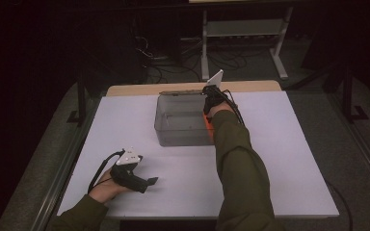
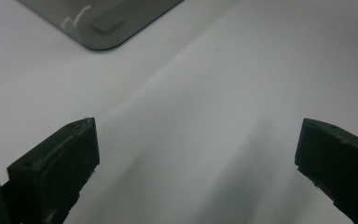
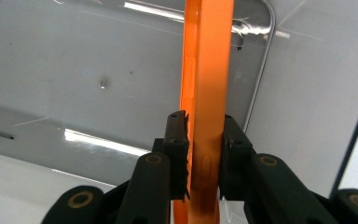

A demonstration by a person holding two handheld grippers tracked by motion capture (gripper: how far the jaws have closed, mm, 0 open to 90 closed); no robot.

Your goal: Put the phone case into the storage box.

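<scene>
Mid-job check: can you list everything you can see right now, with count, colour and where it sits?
bin: 1, clear grey plastic, open top, middle of the table toward the far side.
orange piece: 1, orange, flat and thin, held edge-on over the bin; what it is I cannot tell.
table: 1, white top with a wooden strip along the far edge.
shelf frame: 1, white, on the floor behind the table.
cables: several, dark, on the floor behind the table.
left gripper: 1, black, jaws open over the bare table, near left.
right gripper: 1, black, jaws shut on the orange piece at the bin's right wall.
sleeves: 2, olive green, entering from the near edge.
</scene>
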